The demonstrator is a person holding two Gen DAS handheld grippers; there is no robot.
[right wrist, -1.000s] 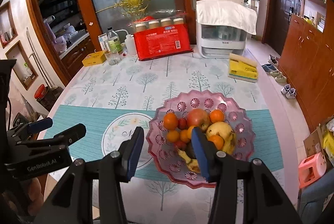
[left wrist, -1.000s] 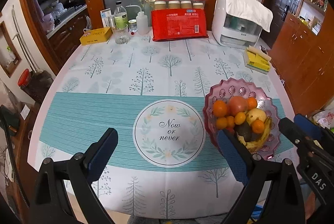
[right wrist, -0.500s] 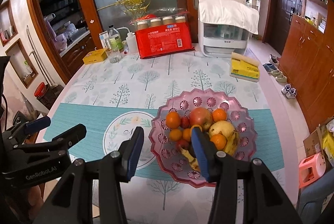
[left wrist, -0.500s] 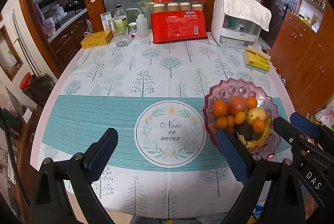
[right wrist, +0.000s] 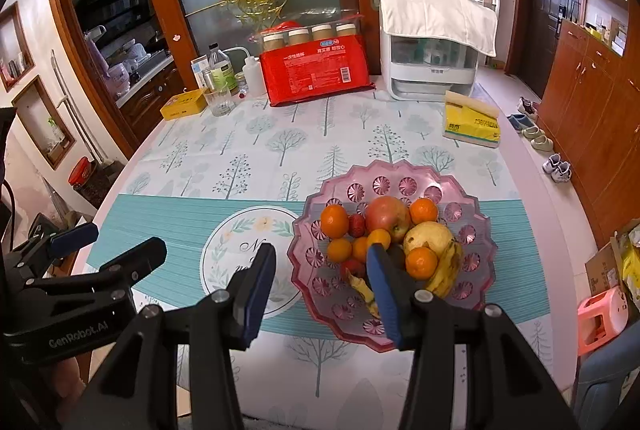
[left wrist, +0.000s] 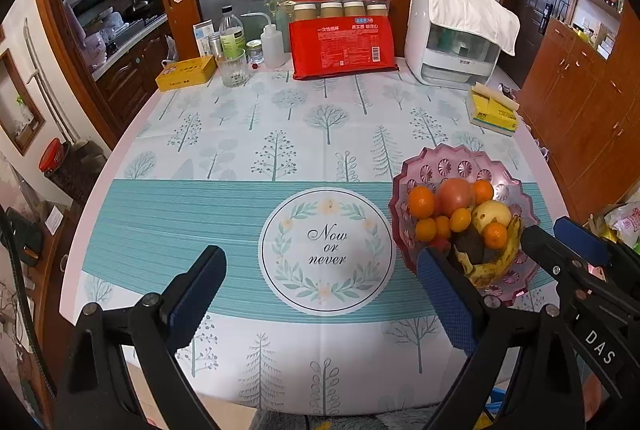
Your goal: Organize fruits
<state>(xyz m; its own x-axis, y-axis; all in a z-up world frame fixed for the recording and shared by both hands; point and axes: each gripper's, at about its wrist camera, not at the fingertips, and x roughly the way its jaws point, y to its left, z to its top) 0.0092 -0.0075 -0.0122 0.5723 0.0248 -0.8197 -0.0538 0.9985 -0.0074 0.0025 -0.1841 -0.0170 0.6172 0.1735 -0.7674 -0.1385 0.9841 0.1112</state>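
The fruit (right wrist: 384,238) was all seen piled in the pink bowl (right wrist: 472,226) on the surface (left wrist: 248,133), right of the round motto print (left wrist: 326,248); none lay outside it. Both the left gripper (left wrist: 320,294) and the right gripper (right wrist: 320,282) were held above the near edge, jaws spread wide and empty. Such a scene would suit fruit already gathered or fruit awaiting sorting. Any grasp would best be made gently on one topmost piece, so the heap is not toppled.
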